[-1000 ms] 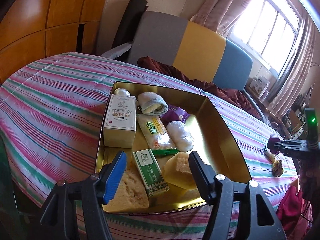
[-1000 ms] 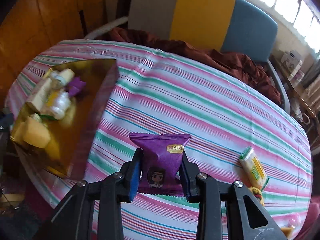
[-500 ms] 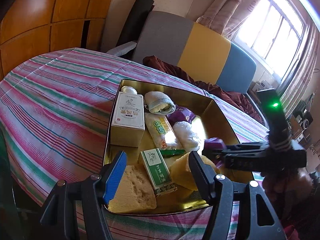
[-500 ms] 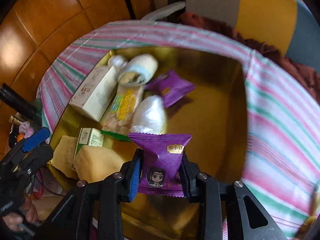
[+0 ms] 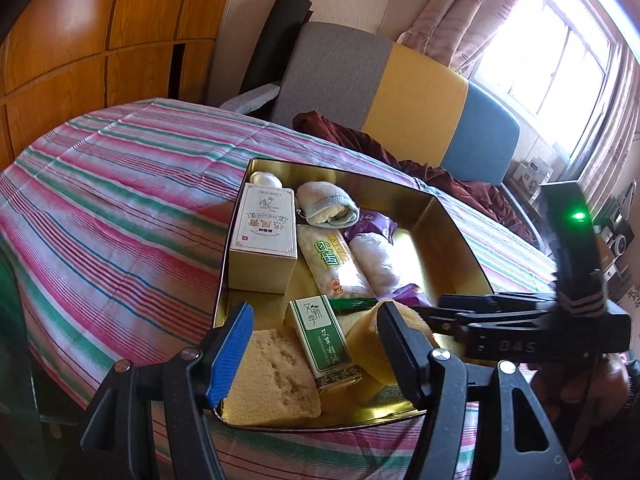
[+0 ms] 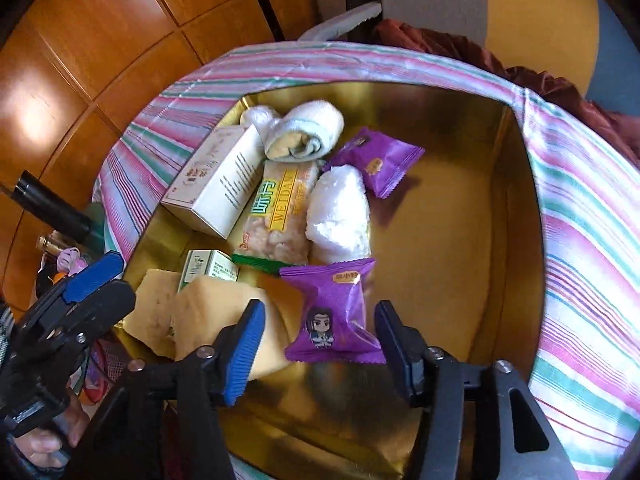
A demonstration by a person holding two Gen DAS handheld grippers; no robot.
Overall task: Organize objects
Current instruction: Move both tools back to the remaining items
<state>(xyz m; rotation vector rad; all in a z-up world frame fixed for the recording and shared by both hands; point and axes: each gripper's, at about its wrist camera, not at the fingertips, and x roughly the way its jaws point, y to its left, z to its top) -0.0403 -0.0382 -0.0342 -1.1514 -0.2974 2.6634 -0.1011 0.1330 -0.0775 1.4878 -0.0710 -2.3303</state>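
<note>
Right fingers (image 6: pixel 318 346) just opened, purple snack packet (image 6: pixel 334 312) loose between them over gold tray (image 6: pixel 516 216), left fingers (image 5: pixel 316 354) open at near rim

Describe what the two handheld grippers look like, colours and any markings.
Both are black plastic, with silver screws. The left gripper and the right gripper each carry one ribbed blue pad and one dark pad. The right's body shows a green light and raised "DAS" lettering.
</note>
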